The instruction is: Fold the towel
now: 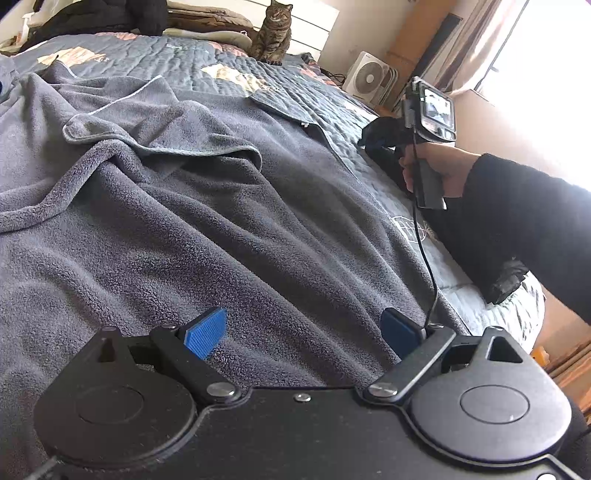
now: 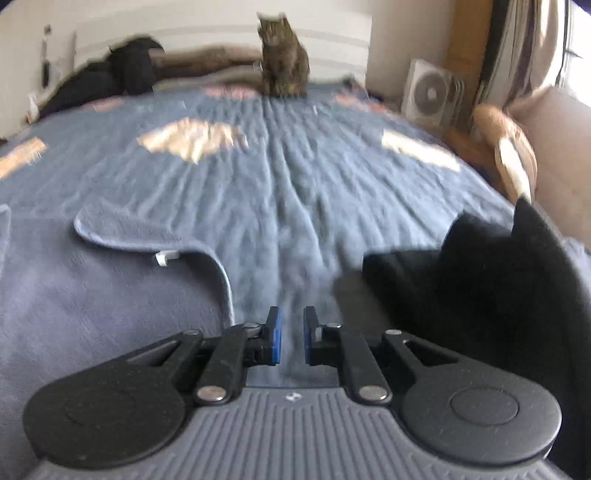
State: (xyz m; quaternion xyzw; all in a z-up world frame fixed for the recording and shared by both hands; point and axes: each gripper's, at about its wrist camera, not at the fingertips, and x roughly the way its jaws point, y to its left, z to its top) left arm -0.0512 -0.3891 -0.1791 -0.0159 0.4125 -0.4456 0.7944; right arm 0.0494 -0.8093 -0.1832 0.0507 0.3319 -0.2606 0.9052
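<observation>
2 tools point(image 1: 306, 332) point(image 2: 291, 338) over 1 grey towel point(image 1: 221, 206), 1 cat point(image 1: 272, 33).

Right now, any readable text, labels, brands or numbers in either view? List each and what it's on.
No text can be read in either view.
Small white tag on the grey fleece towel's edge: too blurred to read.
Small screen on the right handheld unit: shows a picture, too small to read.
White printed emblem on the quilted blue bedspread: partly hidden, illegible.
</observation>
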